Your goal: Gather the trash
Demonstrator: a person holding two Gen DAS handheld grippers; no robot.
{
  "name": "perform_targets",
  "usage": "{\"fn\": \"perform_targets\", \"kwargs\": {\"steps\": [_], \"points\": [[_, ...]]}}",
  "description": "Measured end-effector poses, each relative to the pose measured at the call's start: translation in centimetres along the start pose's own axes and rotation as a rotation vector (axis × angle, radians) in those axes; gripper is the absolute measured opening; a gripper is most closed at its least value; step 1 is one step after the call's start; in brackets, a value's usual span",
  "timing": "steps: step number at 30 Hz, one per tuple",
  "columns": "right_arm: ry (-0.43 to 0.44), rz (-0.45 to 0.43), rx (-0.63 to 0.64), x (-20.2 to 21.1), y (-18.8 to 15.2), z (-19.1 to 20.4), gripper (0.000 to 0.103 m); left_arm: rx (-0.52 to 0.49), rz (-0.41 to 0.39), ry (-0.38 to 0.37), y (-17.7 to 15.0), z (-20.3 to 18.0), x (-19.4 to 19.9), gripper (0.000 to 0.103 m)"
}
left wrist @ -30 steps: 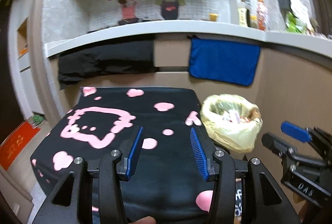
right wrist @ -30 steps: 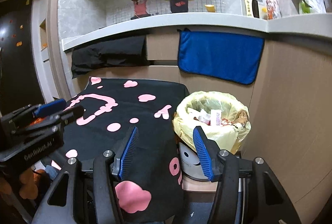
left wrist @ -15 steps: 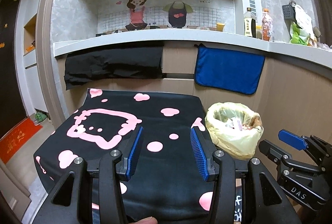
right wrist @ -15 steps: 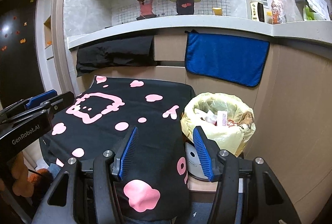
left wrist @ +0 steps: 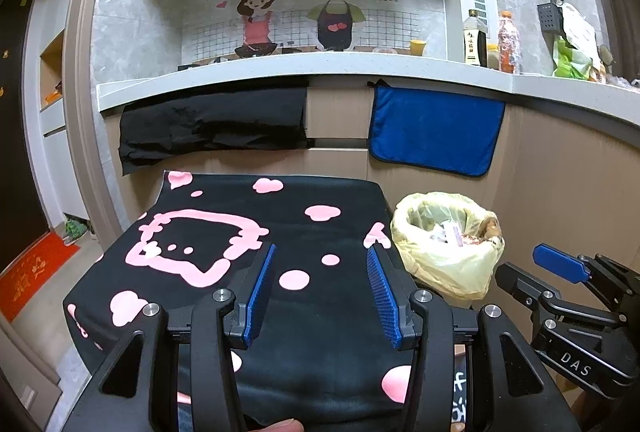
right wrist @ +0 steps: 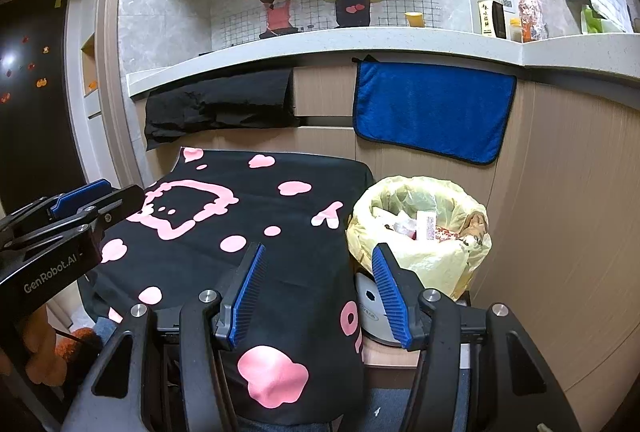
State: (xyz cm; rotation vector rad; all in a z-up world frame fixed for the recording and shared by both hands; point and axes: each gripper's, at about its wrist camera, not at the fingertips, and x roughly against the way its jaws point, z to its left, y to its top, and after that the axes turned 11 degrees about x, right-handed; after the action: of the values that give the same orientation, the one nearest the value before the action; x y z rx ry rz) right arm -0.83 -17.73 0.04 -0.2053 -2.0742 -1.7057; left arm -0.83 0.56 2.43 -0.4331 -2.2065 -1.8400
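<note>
Though half masked by its yellow liner (right wrist: 424, 264), trash bin (right wrist: 370, 316) beside both tools (left wrist: 322, 288) (right wrist: 318, 292), jaws apart, empty.

Two wrist fisheyes side by side, facing the counter (left wrist: 304, 72) (shared: cloth-covered table (right wrist: 248, 200), bin (right wrist: 420, 228)).

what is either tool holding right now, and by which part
Nothing is held. The left tool and the right tool both stand open with only air between the pads, above the black cloth; the trash bag is untouched.
</note>
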Motion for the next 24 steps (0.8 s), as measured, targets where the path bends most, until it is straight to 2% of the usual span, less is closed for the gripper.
{"fn": "perform_targets", "kwargs": {"steps": [24], "points": [[-0.025,-0.001,-0.012,0.45,-0.04,-0.01,0.053,-0.020,0.027,-0.036,-0.45,-0.29,-0.53,0.048]]}}
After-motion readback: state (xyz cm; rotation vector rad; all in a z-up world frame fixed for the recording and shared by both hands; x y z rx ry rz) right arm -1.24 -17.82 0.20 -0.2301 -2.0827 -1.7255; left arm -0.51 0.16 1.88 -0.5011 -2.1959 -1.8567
